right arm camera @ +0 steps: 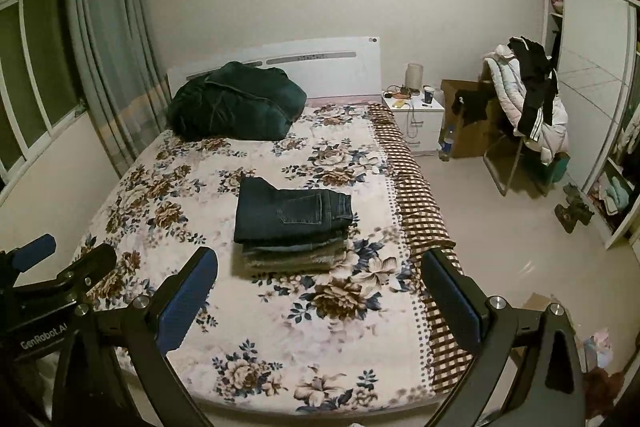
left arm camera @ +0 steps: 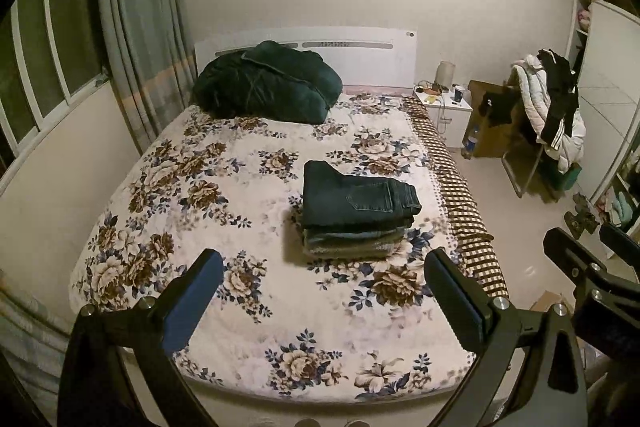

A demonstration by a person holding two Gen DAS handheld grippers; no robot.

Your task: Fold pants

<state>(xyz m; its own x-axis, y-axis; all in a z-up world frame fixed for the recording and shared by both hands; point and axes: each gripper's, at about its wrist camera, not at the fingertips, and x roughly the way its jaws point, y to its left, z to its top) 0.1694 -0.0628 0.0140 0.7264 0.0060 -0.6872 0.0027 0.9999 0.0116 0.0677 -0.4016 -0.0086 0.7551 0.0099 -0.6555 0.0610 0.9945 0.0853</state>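
both my left gripper (left arm camera: pixel 322 277) and right gripper (right arm camera: pixel 320 277) hang wide and empty short of the folded dark blue denim pants (left arm camera: pixel 354 197) on the stack, so folding looks finished; next i'd withdraw.

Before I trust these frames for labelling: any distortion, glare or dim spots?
Left wrist view: fisheye bends the window frame, corners black. Right wrist view: same bending, wardrobe curves; faint glare on the floor. Both dim, yellowish; folded jeans stay legible.

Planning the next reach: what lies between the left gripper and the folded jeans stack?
Only bare floral bedspread lies between the open left gripper and the folded jeans stack, seen in the left wrist view.
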